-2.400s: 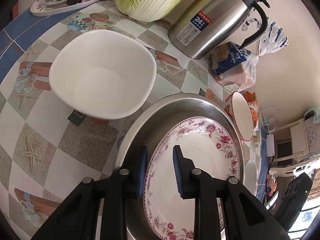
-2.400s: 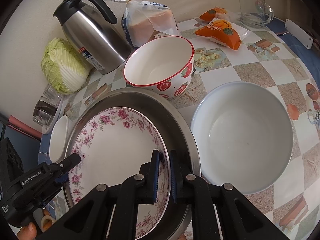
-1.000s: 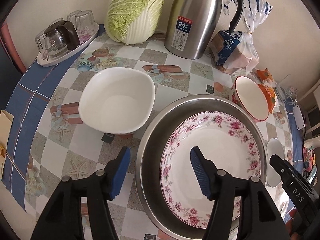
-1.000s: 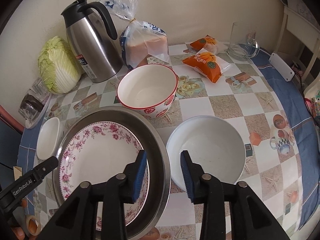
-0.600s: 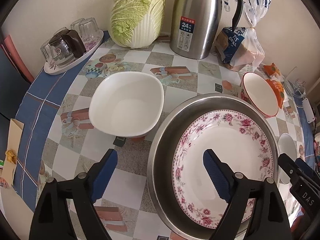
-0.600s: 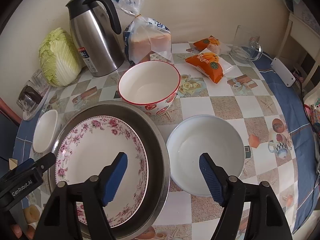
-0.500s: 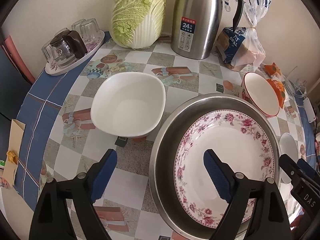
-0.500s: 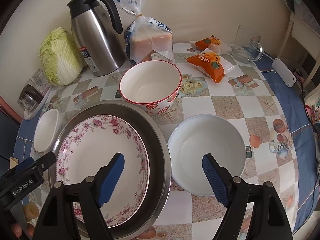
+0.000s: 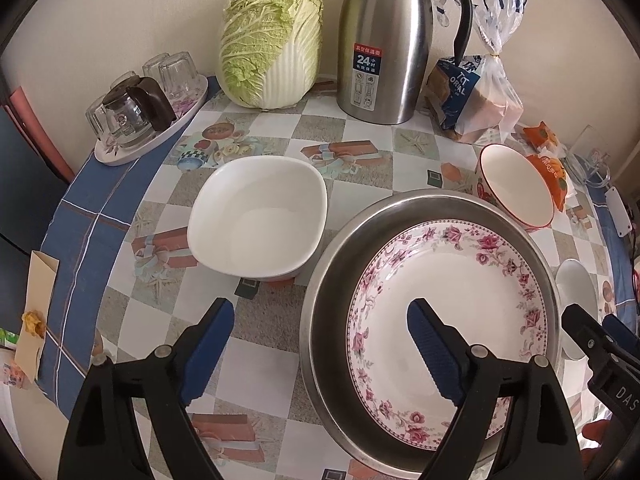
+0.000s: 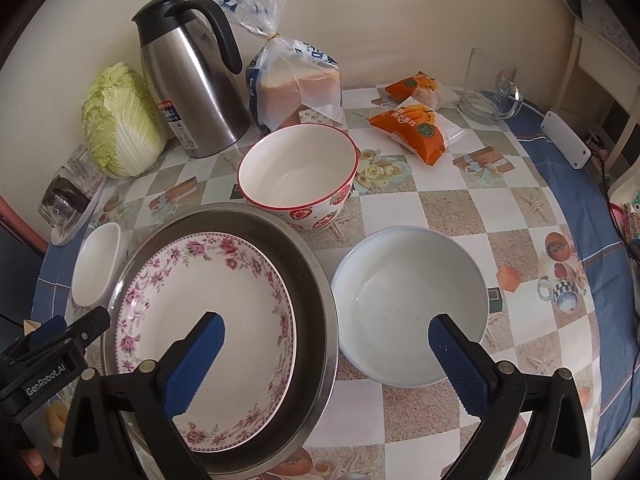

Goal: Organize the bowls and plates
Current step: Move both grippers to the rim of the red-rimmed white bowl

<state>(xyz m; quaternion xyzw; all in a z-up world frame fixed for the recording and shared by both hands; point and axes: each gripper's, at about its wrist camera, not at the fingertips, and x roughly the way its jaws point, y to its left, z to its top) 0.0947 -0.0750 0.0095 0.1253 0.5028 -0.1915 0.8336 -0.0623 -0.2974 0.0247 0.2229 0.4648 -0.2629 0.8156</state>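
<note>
left gripper [image 9: 320,344] wide open, empty, straddling basin [image 9: 328,320] left rim | right gripper [image 10: 326,356] jaws opening, empty, straddling basin right rim | plate [image 10: 208,312] in basin

I read "24" on the red-and-blue label of the tall stainless-steel thermos jug [image 9: 390,46]. "GenRobot.AI" runs along the black left gripper [image 10: 44,374]; "DAS" marks the black right gripper [image 9: 624,392]. The clear bread bag [image 9: 470,98] shows partial letters "TCT ORIAL".
</note>
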